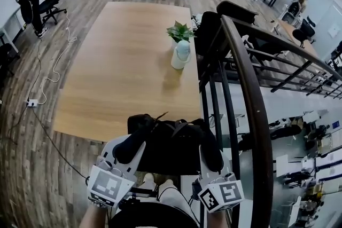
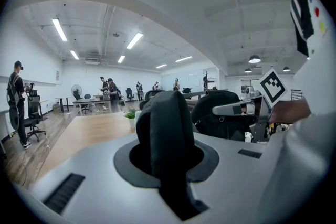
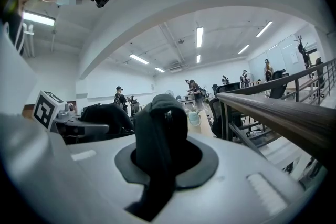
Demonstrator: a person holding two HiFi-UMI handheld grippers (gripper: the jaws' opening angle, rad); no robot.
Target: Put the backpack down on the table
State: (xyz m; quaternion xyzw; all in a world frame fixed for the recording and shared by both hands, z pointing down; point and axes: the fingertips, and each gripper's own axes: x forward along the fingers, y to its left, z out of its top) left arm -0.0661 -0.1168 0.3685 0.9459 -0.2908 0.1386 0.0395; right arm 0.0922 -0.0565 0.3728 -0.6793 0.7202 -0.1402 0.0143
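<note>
In the head view a black backpack (image 1: 172,142) hangs between my two grippers at the near right end of the wooden table (image 1: 117,67), its far side over the table's edge. My left gripper (image 1: 128,148) is shut on one black shoulder strap (image 2: 164,128). My right gripper (image 1: 212,155) is shut on the other strap (image 3: 160,136). In each gripper view the strap fills the space between the jaws and hides the pads. The backpack's underside is hidden.
A small potted plant in a pale pot (image 1: 180,46) stands on the table's right side. A dark railing (image 1: 251,99) runs close along the right. Black office chairs (image 1: 235,12) stand beyond it. A cable (image 1: 53,69) lies on the floor at left. People stand far off.
</note>
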